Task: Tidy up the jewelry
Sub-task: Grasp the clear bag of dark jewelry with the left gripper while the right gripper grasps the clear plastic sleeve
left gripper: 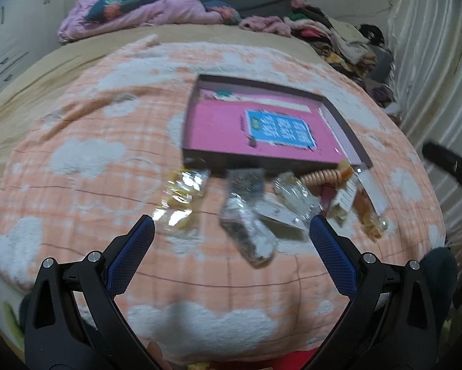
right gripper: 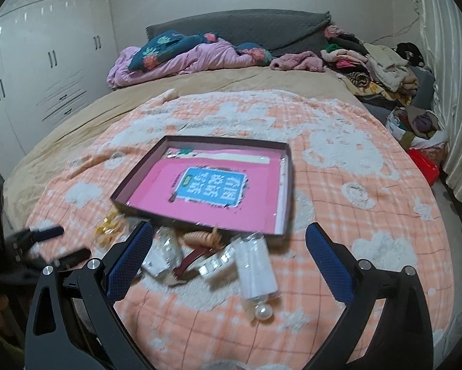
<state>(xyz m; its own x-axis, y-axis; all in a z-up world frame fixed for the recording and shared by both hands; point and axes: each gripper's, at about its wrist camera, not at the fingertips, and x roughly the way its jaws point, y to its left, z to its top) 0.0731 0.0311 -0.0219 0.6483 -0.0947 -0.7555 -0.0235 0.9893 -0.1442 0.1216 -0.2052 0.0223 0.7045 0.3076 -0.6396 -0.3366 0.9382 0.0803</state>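
A shallow open box [left gripper: 200, 154] [right gripper: 288, 185] with a pink floor and a blue label lies on the peach blanket. Several small clear jewelry bags lie in front of it: a yellowish one [left gripper: 181, 197] [right gripper: 109, 226], a dark one [left gripper: 246, 215], a white one with pearls [right gripper: 255, 271]. An orange coil hair tie [left gripper: 320, 177] [right gripper: 200, 237] lies by the box edge. My left gripper [left gripper: 231, 231] is open and empty, just short of the bags. My right gripper [right gripper: 229, 237] is open and empty above the bags. The left gripper's fingers [right gripper: 46, 232] show at the right wrist view's left edge.
The peach blanket [left gripper: 76, 185] [right gripper: 369, 200] covers a bed. Crumpled bedding [right gripper: 184, 55] and a pile of clothes [right gripper: 378, 64] lie at the far end. A white wardrobe [right gripper: 46, 61] stands left, a curtain [right gripper: 446, 61] right. A red item [right gripper: 423, 163] lies at the bed's right edge.
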